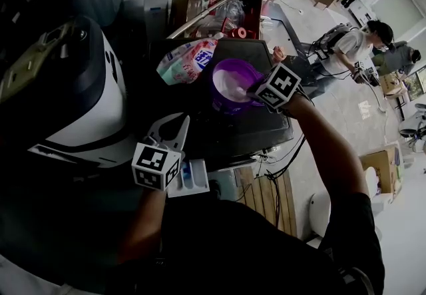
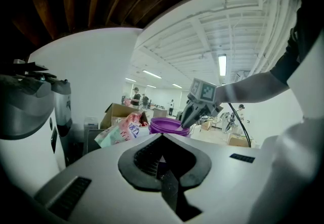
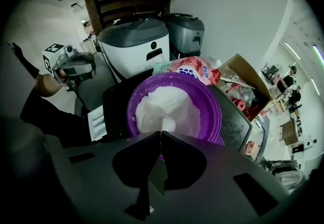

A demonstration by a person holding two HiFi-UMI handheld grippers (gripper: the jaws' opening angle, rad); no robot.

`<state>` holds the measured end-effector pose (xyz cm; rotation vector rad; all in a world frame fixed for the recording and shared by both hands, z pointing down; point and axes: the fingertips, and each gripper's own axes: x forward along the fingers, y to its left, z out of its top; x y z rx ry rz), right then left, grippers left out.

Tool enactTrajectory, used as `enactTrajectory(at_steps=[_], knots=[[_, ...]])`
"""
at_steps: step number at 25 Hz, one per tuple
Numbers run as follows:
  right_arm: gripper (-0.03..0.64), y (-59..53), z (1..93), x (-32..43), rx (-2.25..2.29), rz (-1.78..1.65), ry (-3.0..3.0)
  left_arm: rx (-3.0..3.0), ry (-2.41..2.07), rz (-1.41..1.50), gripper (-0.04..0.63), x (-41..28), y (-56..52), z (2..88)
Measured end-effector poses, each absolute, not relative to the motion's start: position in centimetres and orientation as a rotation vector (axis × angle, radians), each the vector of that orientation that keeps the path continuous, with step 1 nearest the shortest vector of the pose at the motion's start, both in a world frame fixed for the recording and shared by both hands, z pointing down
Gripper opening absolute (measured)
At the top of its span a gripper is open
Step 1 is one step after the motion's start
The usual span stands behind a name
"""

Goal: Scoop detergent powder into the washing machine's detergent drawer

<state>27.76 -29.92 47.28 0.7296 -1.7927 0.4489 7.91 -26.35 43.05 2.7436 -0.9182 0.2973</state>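
A purple bowl (image 1: 229, 80) (image 3: 202, 106) (image 2: 169, 126) full of white detergent powder (image 3: 164, 106) stands on the black machine top (image 1: 253, 130). My right gripper (image 1: 253, 92) (image 3: 161, 133) reaches over its rim, shut on a thin white scoop (image 3: 167, 126) whose head lies in the powder. The left gripper view also catches this gripper (image 2: 192, 114) over the bowl. The white detergent drawer (image 1: 193, 177) (image 3: 96, 123) juts out at the machine's front. My left gripper (image 1: 174, 126) (image 2: 162, 136) hovers just above the drawer, shut and holding nothing.
A pink and green detergent bag (image 1: 190, 59) (image 3: 190, 69) lies behind the bowl. A cardboard box (image 1: 213, 4) of clutter stands farther back. A white and grey appliance (image 1: 73, 87) fills the left. People (image 1: 363, 40) work at the far right.
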Motion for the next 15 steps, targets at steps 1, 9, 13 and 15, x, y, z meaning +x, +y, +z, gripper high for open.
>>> enactTrajectory(at_steps=[1, 9, 13, 15], knots=[[0.020, -29.94, 47.27, 27.78, 0.735, 0.463, -1.798, 2.741, -0.920, 0.300, 0.008, 7.88, -26.36, 43.08], [0.020, -29.67, 47.27, 27.17, 0.731, 0.571, -1.857, 2.745, -0.921, 0.296, 0.008, 7.74, -26.30, 43.19], [0.020, -29.59, 47.33, 27.13, 0.739, 0.613, -1.878, 2.749, -0.917, 0.290, 0.008, 7.73, -26.20, 43.21], [0.020, -29.66, 47.27, 27.21, 0.749, 0.633, -1.892, 2.734, -0.924, 0.296, 0.008, 7.62, -26.21, 43.29]])
